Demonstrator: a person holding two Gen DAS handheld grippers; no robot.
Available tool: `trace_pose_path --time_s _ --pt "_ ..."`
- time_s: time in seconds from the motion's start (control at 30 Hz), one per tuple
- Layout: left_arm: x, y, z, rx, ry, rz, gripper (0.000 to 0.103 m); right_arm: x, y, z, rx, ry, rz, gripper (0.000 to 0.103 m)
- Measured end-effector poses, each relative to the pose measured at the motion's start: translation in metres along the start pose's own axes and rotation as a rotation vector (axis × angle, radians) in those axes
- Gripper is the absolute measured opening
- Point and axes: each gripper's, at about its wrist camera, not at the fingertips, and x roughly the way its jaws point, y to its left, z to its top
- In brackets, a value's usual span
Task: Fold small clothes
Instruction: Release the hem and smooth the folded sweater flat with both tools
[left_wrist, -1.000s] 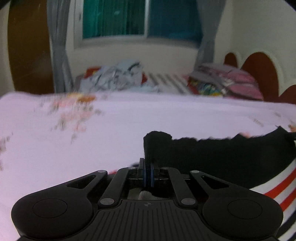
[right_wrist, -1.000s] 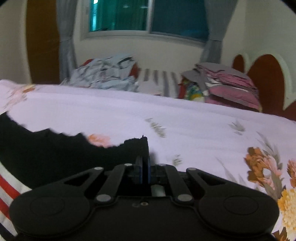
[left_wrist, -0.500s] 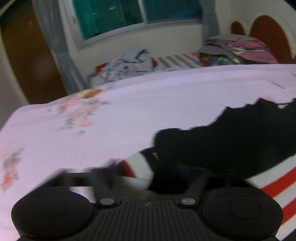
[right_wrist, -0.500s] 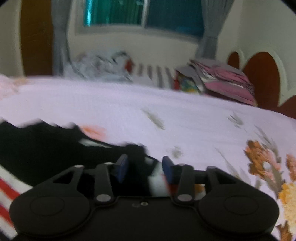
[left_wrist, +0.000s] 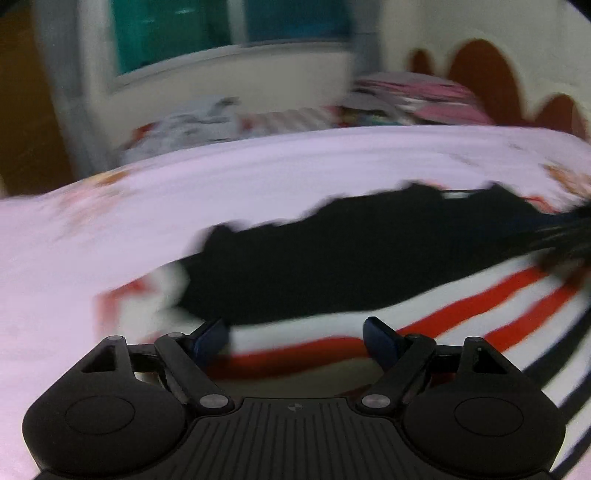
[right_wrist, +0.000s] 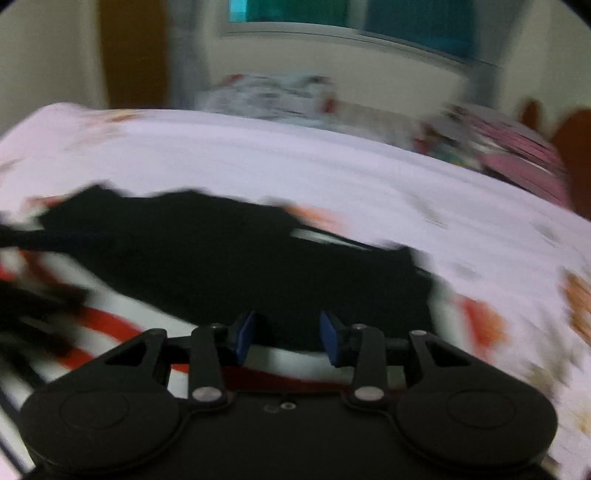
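Observation:
A small garment lies flat on the bed: a black part (left_wrist: 332, 266) over a white part with red and black stripes (left_wrist: 461, 314). It also shows in the right wrist view (right_wrist: 258, 266). My left gripper (left_wrist: 295, 341) is open and empty above the garment's near left edge. My right gripper (right_wrist: 288, 338) is open and empty above its near right part. The other gripper shows blurred at the right edge of the left wrist view (left_wrist: 569, 236) and at the left edge of the right wrist view (right_wrist: 22, 266). Both views are motion-blurred.
The bed has a pale pink floral sheet (left_wrist: 184, 206). A heap of loose clothes (left_wrist: 207, 118) and a stack of folded pink clothes (left_wrist: 417, 96) lie at the far side under the window. A brown headboard (left_wrist: 487, 77) stands at the right.
Both grippers were shut on the black edge of the garment one second ago. They have opened and let it go, and the garment now lies folded on the bed. Both grippers have pulled back.

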Motion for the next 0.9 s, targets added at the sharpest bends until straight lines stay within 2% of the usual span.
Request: trace_pose_path --time_s 0.03,0.1,0.17,0.2,0.3,0.37,0.47,0.5,0.63,0.7,0.77,0.8,0.83,0.9 --pt "-0.003 0.014 -0.007 -0.031 0.001 0.017 0.081 -0.001 -0.015 -0.004 0.031 0.000 -0.006 0.037" --pt "-0.006 0.024 -0.012 -0.042 0.006 -0.005 0.081 -0.006 -0.031 -0.010 0.036 0.009 0.008 0.037" --pt "-0.007 0.014 -0.007 -0.002 0.023 0.033 0.081 -0.015 -0.027 -0.009 0.021 -0.011 -0.012 0.037" --pt "-0.012 0.007 -0.003 0.009 0.016 0.048 0.081 -0.027 -0.021 -0.008 0.030 -0.055 -0.020 0.039" --pt "-0.031 -0.025 0.006 0.018 -0.042 -0.029 0.081 -0.048 0.008 -0.010 0.016 -0.099 0.088 0.037" --pt "-0.036 -0.046 0.005 0.034 -0.038 -0.067 0.081 -0.054 0.032 -0.016 -0.039 -0.100 0.141 0.037" --pt "-0.035 -0.071 -0.002 0.050 0.003 -0.104 0.081 -0.052 0.058 -0.021 -0.083 -0.054 0.206 0.037" --pt "-0.030 -0.077 -0.006 0.066 0.038 -0.089 0.081 -0.050 0.063 -0.024 -0.091 -0.034 0.206 0.033" --pt "-0.032 -0.059 -0.015 0.021 0.035 -0.084 0.081 -0.050 0.050 -0.035 -0.108 -0.014 0.173 0.038" --pt "-0.040 -0.039 -0.025 0.000 0.027 -0.054 0.081 -0.055 0.033 -0.042 -0.058 -0.015 0.096 0.037" --pt "-0.046 -0.013 -0.039 -0.020 0.027 -0.001 0.083 -0.056 -0.003 -0.049 0.033 -0.004 0.021 0.040" --pt "-0.049 -0.003 -0.045 -0.036 0.028 0.010 0.087 -0.057 -0.018 -0.055 0.077 0.007 0.011 0.038" --pt "-0.053 0.005 -0.050 -0.051 0.025 0.009 0.087 -0.060 -0.028 -0.059 0.105 0.006 0.036 0.038" --pt "-0.058 -0.004 -0.046 -0.025 0.023 0.042 0.087 -0.071 -0.019 -0.057 0.092 -0.016 0.023 0.042"
